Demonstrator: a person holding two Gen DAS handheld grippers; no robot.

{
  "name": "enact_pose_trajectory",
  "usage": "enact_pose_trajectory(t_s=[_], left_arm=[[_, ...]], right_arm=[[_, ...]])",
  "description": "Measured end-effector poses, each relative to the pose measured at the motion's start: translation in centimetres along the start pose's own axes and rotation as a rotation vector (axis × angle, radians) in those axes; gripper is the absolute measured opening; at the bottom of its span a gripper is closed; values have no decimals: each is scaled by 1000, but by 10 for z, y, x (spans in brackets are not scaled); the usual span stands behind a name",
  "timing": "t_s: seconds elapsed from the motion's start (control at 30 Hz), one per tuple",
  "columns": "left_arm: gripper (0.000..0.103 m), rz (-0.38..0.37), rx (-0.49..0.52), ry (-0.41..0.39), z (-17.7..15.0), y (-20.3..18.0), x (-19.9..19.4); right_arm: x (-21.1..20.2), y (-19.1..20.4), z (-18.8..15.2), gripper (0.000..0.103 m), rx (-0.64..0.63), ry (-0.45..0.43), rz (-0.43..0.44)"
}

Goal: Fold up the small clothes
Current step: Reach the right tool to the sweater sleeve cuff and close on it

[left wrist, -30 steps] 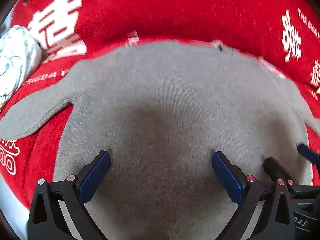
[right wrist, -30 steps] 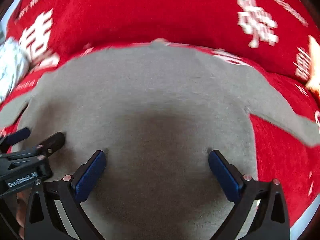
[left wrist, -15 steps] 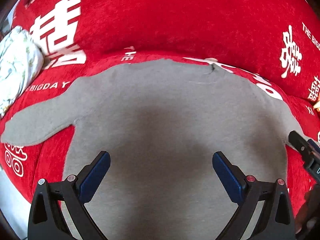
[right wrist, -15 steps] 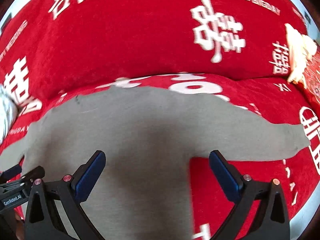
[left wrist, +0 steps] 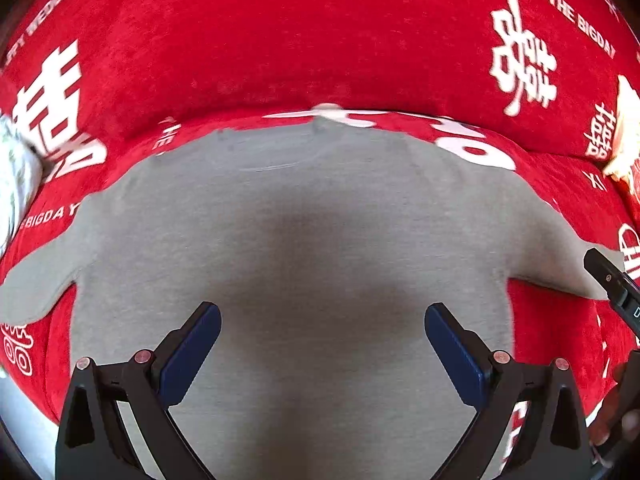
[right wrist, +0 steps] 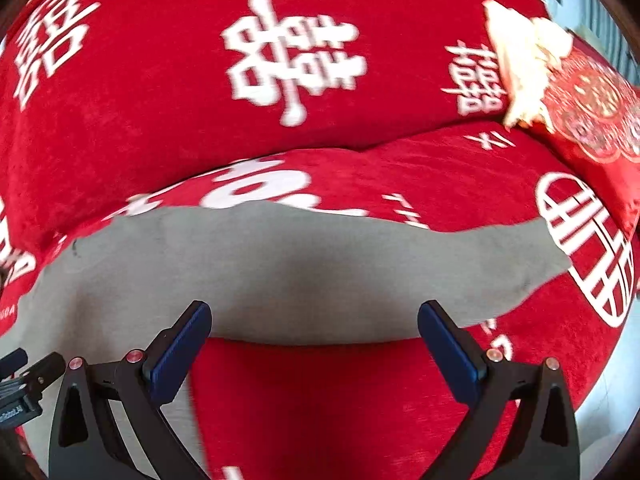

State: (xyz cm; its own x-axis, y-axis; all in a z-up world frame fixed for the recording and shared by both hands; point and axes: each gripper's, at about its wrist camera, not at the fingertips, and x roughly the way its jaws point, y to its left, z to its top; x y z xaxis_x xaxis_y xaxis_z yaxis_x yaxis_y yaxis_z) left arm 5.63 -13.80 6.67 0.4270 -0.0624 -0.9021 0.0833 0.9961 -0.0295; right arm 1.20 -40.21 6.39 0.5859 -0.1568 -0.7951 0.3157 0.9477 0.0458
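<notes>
Grey long-sleeved top (left wrist: pixel 304 248) spread flat on red cover (left wrist: pixel 320 40); soft, light, limp. Right sleeve (right wrist: pixel 460 272) best pinched at cuff. Left gripper (left wrist: pixel 322 344), right gripper (right wrist: pixel 314 340) held agape, empty.

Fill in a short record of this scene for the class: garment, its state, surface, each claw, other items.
garment: grey top, long sleeves
state: spread flat, unfolded, sleeves out to the sides; right sleeve extended
surface: red cover with white print
left claw: open, empty, over the body of the top
right claw: open, empty, over the right sleeve
other items: white floral cloth at far left; red cushion at far right
fold progress: none visible yet
</notes>
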Motion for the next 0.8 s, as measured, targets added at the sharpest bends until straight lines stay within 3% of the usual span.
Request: enact_pose_trajectory(t_s=[0.47,0.8], left_arm=[[102,-15,111,-11,10,-86,9],[102,-20,146,6,12,-122,25]], right_arm=[[17,-117,2,103,154,17,-107],[41,-199,-5,103,282,43,-194]])
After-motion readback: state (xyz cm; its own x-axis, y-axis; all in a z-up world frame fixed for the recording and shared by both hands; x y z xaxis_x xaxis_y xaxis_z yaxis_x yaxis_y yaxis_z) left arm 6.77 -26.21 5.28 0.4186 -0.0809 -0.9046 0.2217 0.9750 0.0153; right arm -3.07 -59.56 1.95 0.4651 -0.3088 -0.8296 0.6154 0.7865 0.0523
